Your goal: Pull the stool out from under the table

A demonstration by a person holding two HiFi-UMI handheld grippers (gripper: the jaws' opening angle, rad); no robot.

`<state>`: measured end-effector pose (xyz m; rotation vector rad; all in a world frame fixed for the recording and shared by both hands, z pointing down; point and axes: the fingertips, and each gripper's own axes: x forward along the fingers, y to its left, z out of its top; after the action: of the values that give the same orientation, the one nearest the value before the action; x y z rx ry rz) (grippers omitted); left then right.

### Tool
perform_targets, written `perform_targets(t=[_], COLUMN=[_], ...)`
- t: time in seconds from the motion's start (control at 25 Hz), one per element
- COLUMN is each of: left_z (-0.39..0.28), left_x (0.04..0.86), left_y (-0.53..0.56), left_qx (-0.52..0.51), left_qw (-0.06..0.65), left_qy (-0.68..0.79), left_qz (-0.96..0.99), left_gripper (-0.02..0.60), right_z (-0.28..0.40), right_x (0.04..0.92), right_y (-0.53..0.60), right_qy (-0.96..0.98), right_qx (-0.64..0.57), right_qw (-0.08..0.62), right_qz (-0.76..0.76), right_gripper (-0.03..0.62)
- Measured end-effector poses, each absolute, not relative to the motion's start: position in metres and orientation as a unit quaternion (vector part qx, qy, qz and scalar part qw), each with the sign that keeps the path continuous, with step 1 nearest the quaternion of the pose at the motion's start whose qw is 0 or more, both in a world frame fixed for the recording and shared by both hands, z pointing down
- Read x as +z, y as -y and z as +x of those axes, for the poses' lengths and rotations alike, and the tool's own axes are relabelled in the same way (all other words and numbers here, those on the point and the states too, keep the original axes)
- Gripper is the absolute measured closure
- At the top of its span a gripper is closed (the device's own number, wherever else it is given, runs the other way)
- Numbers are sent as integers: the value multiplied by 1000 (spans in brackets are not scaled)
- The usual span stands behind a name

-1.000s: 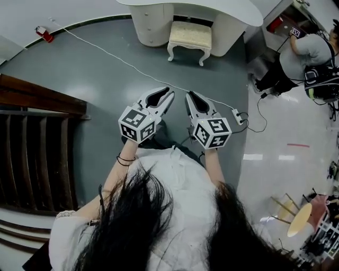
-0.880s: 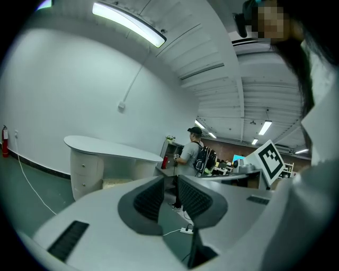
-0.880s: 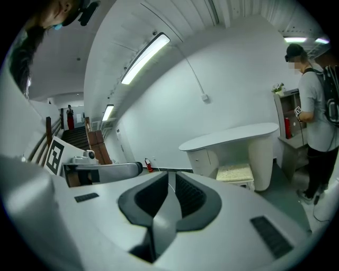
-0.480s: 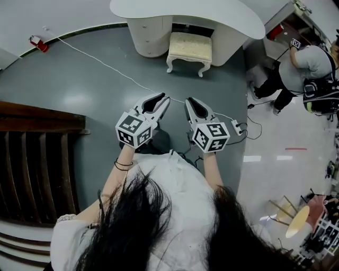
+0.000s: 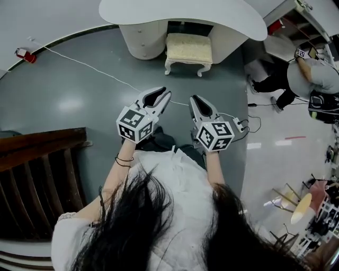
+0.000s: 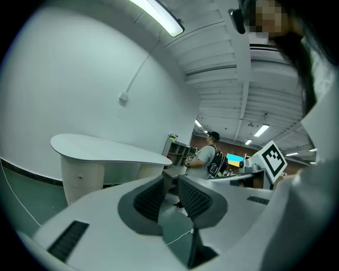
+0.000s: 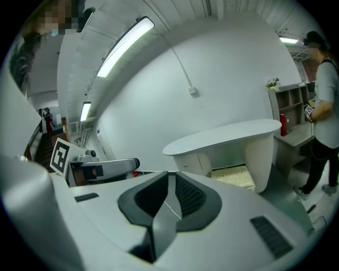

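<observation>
A white stool [image 5: 189, 48] with a cream cushion stands half under the curved white table [image 5: 180, 16] at the top of the head view. My left gripper [image 5: 161, 95] and right gripper [image 5: 195, 99] hang side by side in mid-air over the grey floor, well short of the stool, pointing toward it. Both are shut with nothing between the jaws. The right gripper view shows the table [image 7: 222, 138] and the cushion [image 7: 235, 177] past its closed jaws. In the left gripper view I see the table [image 6: 106, 151] but cannot make out the stool.
A white cable [image 5: 90, 66] crosses the floor to a power strip [image 5: 242, 123] by my right gripper. A dark wooden railing [image 5: 42, 159] lies at the left. A person [image 5: 312, 74] bends at shelves on the right. A red object [image 5: 24, 54] sits by the wall.
The table and stool have slid lower and nearer in the head view, and the wooden railing has dropped back at the left. Both grippers stay shut, side by side.
</observation>
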<state>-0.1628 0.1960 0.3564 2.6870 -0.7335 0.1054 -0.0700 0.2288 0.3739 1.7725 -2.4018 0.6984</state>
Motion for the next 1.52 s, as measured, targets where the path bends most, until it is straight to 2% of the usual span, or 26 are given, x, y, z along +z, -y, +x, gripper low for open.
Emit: perform_targets(t=[0.52,0.92,1.16,1.52], left_z=[-163,-146,-113,-91], left_x=[392,425,449,529], left_y=[-152,-97,-62,8], left_qx=[49,87,113,152], left_qw=[223,235,215,260], left_qy=[258,313,306,352], left_qz=[939,916,921,886], left_gripper=[489,489,488,488], right_z=[-53,8,61,131], right_x=[400,430,462,556], right_y=[-185,-130,-90,-31], right_qy=[764,760,761,741], right_qx=[263,295,306,359], right_qw=[51,59,83,90], right_qz=[587,576,566,561], right_gripper=[536,536,536,536])
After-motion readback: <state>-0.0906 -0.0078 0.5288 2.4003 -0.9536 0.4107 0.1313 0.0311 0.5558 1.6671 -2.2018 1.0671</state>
